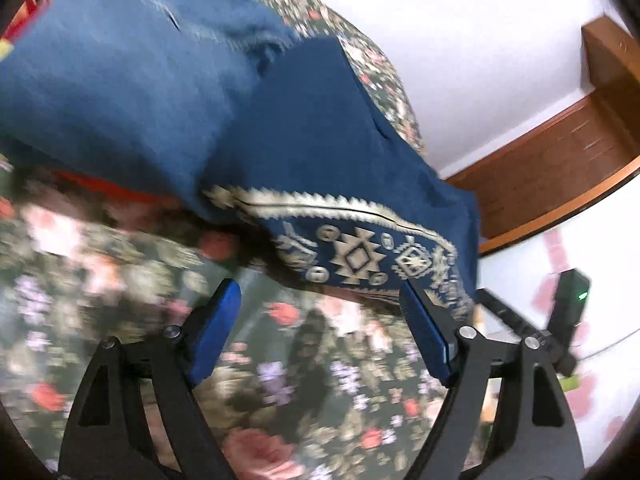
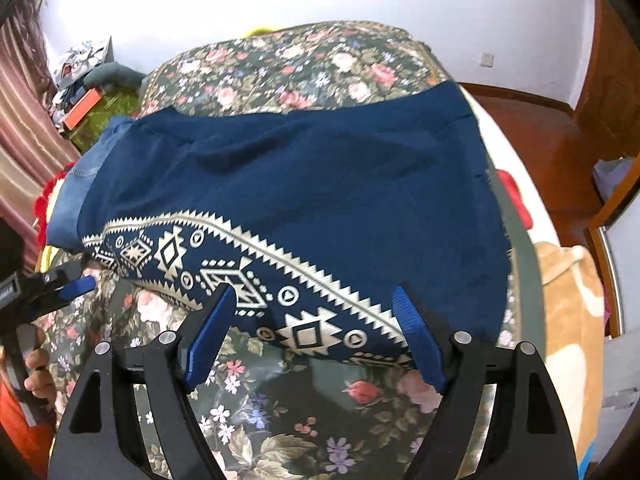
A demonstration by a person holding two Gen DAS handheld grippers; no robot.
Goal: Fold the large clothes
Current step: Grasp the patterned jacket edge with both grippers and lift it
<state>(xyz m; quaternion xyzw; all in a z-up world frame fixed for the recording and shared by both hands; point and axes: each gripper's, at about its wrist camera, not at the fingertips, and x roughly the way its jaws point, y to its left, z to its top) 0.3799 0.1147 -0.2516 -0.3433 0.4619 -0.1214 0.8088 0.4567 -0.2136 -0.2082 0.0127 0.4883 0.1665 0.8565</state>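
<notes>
Navy garment (image 2: pixel 304 184), white geometric border: we log it spread on the floral bedspread (image 2: pixel 280 408). Nearest us, right gripper (image 2: pixel 316 300), jaws apart and holding nothing, at the patterned hem. Left gripper (image 1: pixel 320 292), jaws likewise spread, just short of that hem. Farther off, denim jeans (image 1: pixel 120 72) under the garment.

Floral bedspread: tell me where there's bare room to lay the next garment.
Free: the strip of floral bedspread between the navy garment's patterned hem and both open grippers, and the stretch beyond it toward the wall. Crowded: the middle, under the navy garment and the jeans beside it.
</notes>
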